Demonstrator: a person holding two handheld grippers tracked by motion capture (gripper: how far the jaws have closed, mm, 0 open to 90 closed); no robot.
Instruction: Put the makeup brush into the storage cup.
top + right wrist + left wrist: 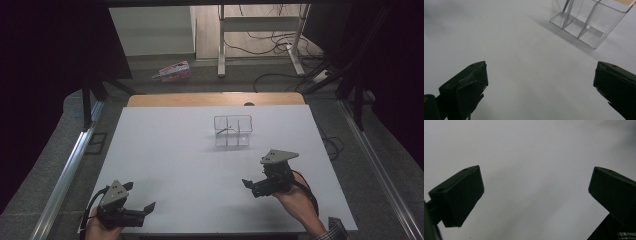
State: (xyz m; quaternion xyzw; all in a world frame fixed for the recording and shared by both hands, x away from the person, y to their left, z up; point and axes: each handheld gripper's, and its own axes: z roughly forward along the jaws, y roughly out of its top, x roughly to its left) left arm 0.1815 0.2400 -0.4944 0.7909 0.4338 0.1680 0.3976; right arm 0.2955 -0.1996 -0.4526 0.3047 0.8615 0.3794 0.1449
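**Both tools idle, the clear organizer not yet reached**

We judge the work to be at its very start or at a pause. The clear compartmented organizer stands upright near the far middle of the white table, well apart from both of our tools. A thin dark item leans in its left compartment; we cannot tell what it is. The other compartments look empty in the right gripper view.

Our left tool rests low at the near left edge of the table, jaws spread wide, with bare table surface between them in its own view. Our right tool sits near the right front, between us and the organizer, jaws also spread and pinching nothing. It points roughly toward the organizer, which lies ahead and to the right in its view.

Nothing is held and nothing lies loose on the table. Any reaching, grasping or placing at the organizer is, as far as we can judge, left to do.
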